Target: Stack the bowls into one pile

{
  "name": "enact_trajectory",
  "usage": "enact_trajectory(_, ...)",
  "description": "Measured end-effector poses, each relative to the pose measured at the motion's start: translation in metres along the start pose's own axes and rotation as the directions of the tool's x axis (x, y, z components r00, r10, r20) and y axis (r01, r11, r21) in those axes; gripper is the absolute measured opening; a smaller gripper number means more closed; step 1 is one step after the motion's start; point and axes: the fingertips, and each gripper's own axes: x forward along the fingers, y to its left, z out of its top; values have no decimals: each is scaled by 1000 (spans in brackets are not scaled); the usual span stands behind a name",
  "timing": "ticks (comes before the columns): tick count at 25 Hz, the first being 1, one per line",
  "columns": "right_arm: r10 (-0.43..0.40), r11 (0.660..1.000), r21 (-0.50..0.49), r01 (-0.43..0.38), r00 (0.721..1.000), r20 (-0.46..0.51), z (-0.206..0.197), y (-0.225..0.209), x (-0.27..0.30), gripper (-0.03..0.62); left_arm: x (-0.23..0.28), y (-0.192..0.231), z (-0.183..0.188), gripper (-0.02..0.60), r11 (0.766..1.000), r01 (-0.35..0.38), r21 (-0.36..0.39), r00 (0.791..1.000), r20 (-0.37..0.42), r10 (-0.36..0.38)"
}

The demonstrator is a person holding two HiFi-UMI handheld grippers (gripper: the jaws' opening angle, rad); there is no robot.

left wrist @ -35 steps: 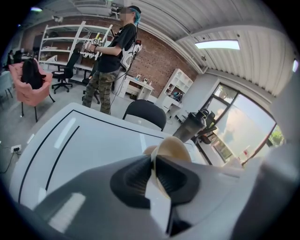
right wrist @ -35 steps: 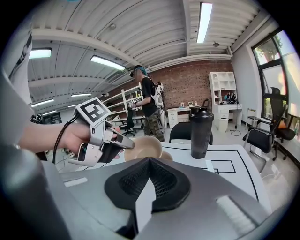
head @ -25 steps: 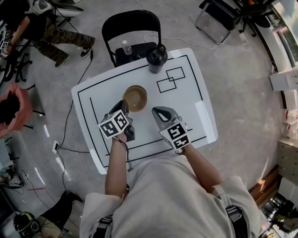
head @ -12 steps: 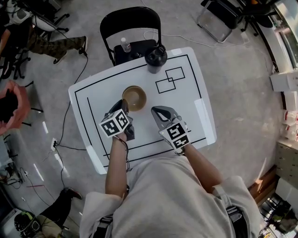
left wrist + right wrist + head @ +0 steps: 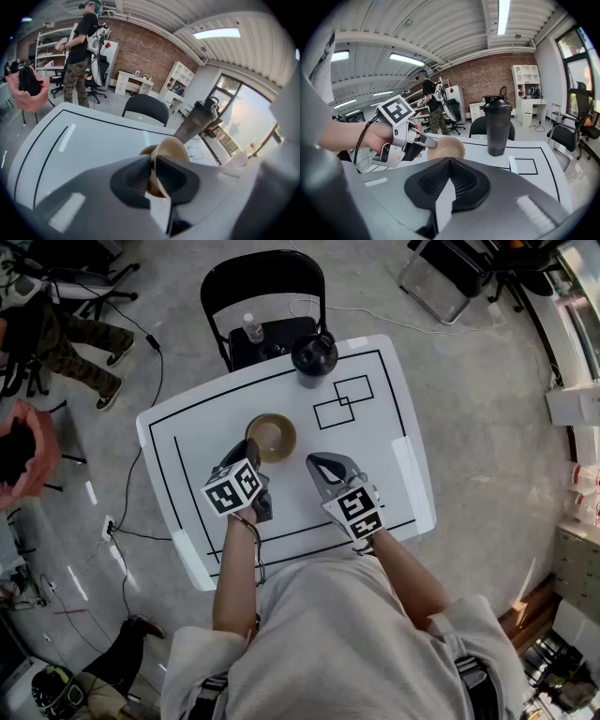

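A tan bowl point(image 5: 272, 437) sits at the middle of the white table point(image 5: 384, 465). Its inside looks lighter than its outer ring, so it may be nested in a second bowl; I cannot tell for sure. My left gripper point(image 5: 250, 450) is shut on the bowl's near rim. In the left gripper view the thin rim point(image 5: 165, 149) runs between the two black pads, with a darker brown edge point(image 5: 146, 151) just behind. In the right gripper view the bowl point(image 5: 446, 147) appears tipped in the left gripper point(image 5: 423, 139). My right gripper point(image 5: 315, 464) is shut on nothing beside the bowl, jaws point(image 5: 449, 165) together.
A black shaker bottle point(image 5: 314, 354) stands at the table's far edge, beside two overlapping drawn squares point(image 5: 342, 399). Behind the table is a black chair point(image 5: 262, 292) with a small water bottle point(image 5: 251, 332) on its seat. A person point(image 5: 56, 334) walks at far left.
Both grippers and the bowl stay where they were. The person in the background has moved further to the left.
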Motion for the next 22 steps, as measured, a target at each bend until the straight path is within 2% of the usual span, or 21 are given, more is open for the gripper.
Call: enact_trajectory(22, 0, 1000, 5, 0, 1000, -16, -3, -4, 5, 0, 8, 13, -6, 32, 996, -71, 61, 997, -32, 73)
